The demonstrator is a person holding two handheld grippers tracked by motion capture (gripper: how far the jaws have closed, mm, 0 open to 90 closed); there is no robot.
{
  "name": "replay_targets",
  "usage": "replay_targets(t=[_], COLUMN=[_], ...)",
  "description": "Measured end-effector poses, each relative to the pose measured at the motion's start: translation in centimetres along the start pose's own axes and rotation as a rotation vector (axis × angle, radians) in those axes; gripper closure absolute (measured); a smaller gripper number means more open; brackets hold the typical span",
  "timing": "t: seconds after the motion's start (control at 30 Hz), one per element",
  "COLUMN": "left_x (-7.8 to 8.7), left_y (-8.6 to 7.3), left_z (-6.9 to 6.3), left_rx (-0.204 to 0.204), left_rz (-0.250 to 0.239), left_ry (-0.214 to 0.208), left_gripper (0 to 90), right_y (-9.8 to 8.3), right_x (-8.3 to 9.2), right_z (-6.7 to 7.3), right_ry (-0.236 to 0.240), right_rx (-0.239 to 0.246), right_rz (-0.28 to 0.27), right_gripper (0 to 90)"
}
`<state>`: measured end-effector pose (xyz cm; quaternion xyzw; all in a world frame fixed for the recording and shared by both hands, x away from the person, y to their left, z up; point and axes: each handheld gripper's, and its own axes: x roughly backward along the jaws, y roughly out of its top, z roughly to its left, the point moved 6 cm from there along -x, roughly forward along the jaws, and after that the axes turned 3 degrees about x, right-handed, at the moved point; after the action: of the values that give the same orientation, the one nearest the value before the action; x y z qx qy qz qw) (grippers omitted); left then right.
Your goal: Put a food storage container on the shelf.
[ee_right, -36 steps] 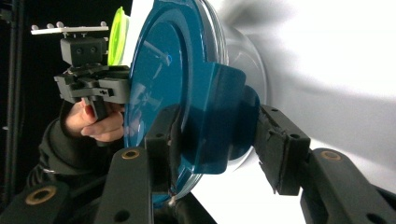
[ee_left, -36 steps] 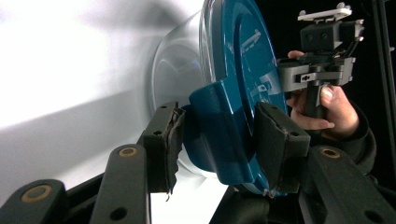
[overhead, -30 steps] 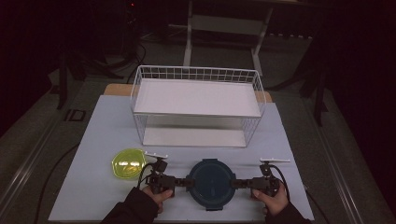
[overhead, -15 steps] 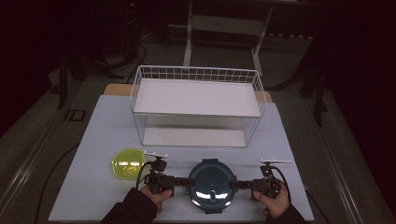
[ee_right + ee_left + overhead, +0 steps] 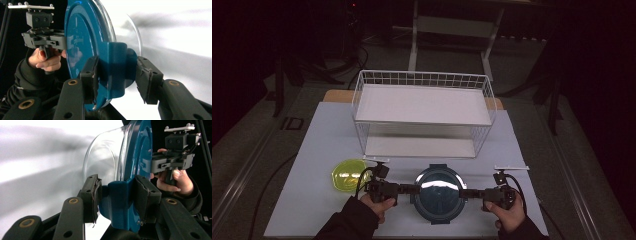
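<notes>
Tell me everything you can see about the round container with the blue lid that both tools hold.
The container is a round bowl of clear, glass-like material, closed by a dark blue, plastic-looking lid with latch tabs at its rim. In the high view it sits near the front edge of the white table, lid up and glossy, in front of the wire rack and right of a yellow dish. The left tool and right tool each clamp a side tab. Whether it touches the table, I cannot tell.
</notes>
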<state>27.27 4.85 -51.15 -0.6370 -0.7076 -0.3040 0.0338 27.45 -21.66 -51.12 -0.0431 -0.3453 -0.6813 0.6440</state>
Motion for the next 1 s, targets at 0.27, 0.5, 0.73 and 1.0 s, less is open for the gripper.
replay_targets(t=[0.27,0.5,0.73,1.0], left_x=[1.4,2.4,3.3,4.7], left_y=[2.0,3.6,5.1,7.7], left_z=[-1.9,-3.4,-4.6,-6.5], left_rx=[-0.039,-0.078,-0.093,-0.128], left_rz=[-0.050,-0.066,-0.087,-0.120], left_ry=[-0.010,-0.010,-0.012,-0.012], left_gripper=[57.1,57.3,57.3,57.2], right_y=[1.6,3.2,5.1,8.0], right_x=[0.8,1.7,2.4,3.4], right_z=[1.8,3.0,4.3,6.3], right_ry=[0.015,0.027,0.023,0.015], right_rx=[0.039,0.063,0.096,0.136], right_rz=[-0.030,-0.057,-0.075,-0.099], right_gripper=[55.1,55.1,55.1,55.1])
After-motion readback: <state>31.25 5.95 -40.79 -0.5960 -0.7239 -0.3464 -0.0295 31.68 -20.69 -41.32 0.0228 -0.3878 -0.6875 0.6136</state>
